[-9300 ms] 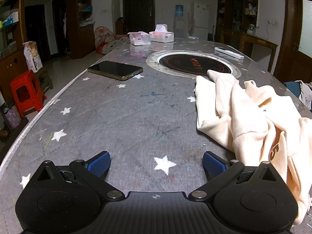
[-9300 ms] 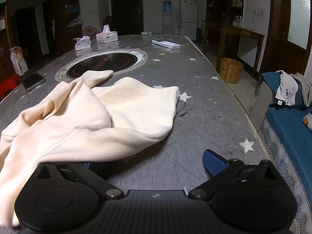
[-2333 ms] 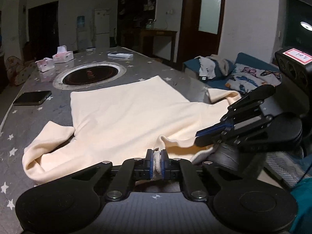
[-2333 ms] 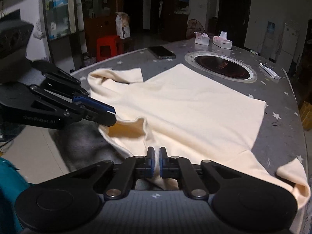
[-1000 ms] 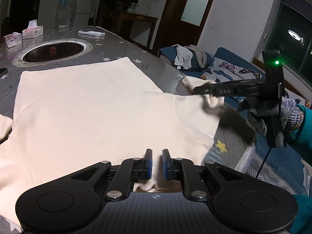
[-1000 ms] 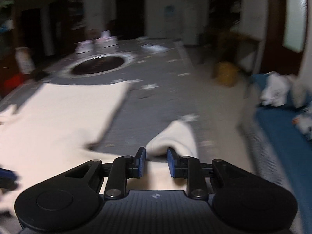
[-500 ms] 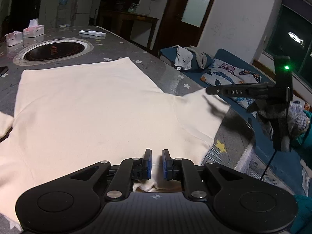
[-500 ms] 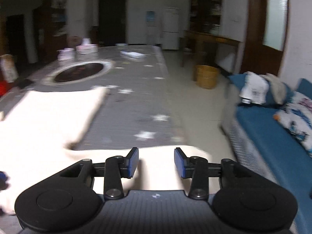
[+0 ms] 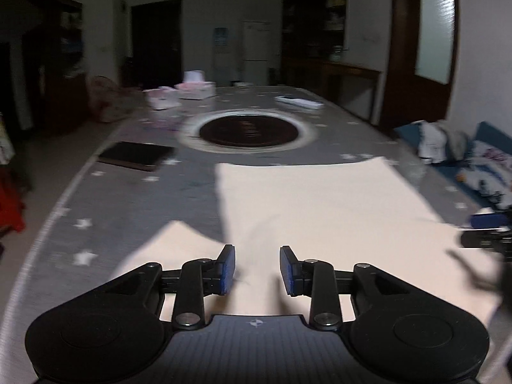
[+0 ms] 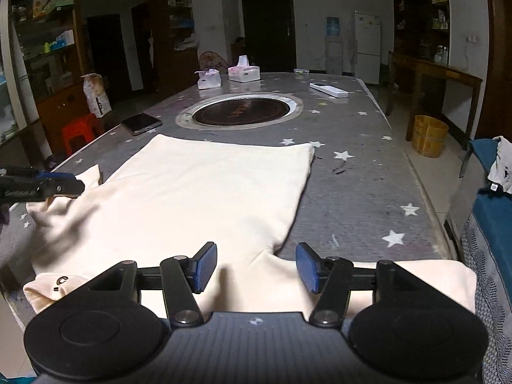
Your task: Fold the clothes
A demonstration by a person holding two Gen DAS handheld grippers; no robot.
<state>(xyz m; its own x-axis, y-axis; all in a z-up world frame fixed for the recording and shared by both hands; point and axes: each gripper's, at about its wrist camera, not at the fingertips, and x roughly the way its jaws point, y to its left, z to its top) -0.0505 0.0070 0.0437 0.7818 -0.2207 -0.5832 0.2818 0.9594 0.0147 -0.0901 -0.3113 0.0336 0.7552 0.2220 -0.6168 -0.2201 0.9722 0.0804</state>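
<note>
The grey, star-printed surface stretches far ahead of both pairs of fingers, with a round dark hotplate set into it well beyond them. A cream shirt lies spread flat on the surface, directly under and ahead of the fingers, one sleeve reaching to the right beneath the right gripper. That gripper's fingers stand wide apart above the cloth, holding nothing. The left gripper also has its fingers parted and empty over the shirt, though this view is blurred. A dark phone lies ahead and to the left, beside the hotplate.
</note>
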